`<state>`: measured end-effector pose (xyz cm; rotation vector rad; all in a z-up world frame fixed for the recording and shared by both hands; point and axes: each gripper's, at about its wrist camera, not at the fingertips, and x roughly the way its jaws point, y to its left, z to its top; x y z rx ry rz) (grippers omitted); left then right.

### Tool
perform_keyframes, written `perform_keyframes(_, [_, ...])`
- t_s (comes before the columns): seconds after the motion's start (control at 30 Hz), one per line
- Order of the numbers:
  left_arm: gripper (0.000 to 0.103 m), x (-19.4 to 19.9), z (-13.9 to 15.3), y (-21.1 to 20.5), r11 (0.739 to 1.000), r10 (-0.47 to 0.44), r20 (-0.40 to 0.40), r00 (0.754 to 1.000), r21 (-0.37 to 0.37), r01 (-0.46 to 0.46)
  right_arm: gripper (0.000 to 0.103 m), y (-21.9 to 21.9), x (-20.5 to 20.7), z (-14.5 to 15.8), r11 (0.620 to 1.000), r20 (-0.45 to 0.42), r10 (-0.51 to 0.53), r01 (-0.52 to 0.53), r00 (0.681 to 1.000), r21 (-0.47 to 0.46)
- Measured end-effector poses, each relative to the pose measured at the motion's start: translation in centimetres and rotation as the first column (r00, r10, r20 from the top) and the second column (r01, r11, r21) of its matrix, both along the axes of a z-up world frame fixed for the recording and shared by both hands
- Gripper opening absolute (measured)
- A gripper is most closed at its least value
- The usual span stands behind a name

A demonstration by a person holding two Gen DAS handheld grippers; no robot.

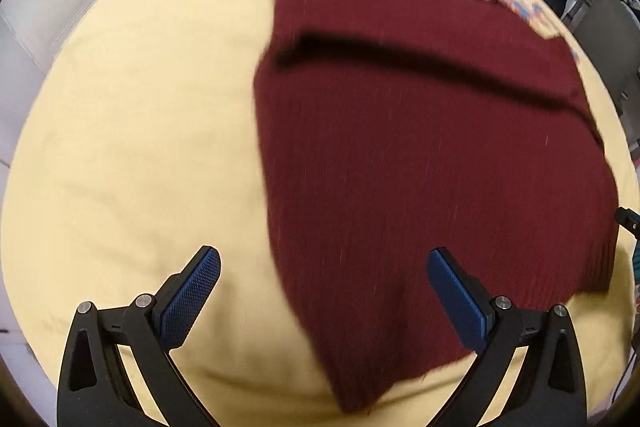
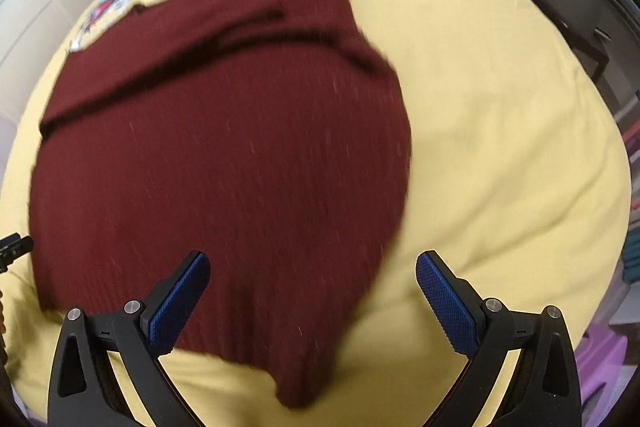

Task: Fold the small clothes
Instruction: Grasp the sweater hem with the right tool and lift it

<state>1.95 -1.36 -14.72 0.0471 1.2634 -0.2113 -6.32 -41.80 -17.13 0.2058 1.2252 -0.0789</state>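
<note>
While both views are smeared by motion blur, I can make out the dark maroon ribbed knit garment (image 1: 420,155) lying flat on the pale yellow printed cotton sheet (image 1: 140,147), a dark fold line crossing its upper part. My left gripper (image 1: 324,291) hangs above the garment's near edge, its blue textured pads (image 1: 188,297) spread wide, pinching nothing. My right gripper (image 2: 312,295) is likewise spread over the garment's rounded near corner (image 2: 304,379), its knurled blue pads (image 2: 446,301) holding nothing.
</note>
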Motion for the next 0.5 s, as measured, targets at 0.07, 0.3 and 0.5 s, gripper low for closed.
perform_keyframes(0.07, [0.102, -0.9, -1.1, 0.0, 1.000, 0.001, -0.035, 0.999, -0.006, -0.001, 0.103, 0.1, -0.6, -1.3, 1.000, -0.042, 0.009, -0.007, 0.999, 0.030])
perform_keyframes(0.3, [0.102, -2.1, -4.1, -1.1, 1.000, -0.015, -0.114, 0.993, -0.004, 0.014, 0.101, 0.3, -0.6, -3.1, 0.997, -0.108, 0.022, -0.014, 0.994, 0.077])
perform_keyframes(0.5, [0.074, -2.4, -4.0, -2.6, 0.997, -0.081, -0.094, 0.992, -0.016, 0.080, 0.040, 0.8, -0.2, -3.6, 0.993, -0.136, 0.058, -0.042, 0.989, 0.113])
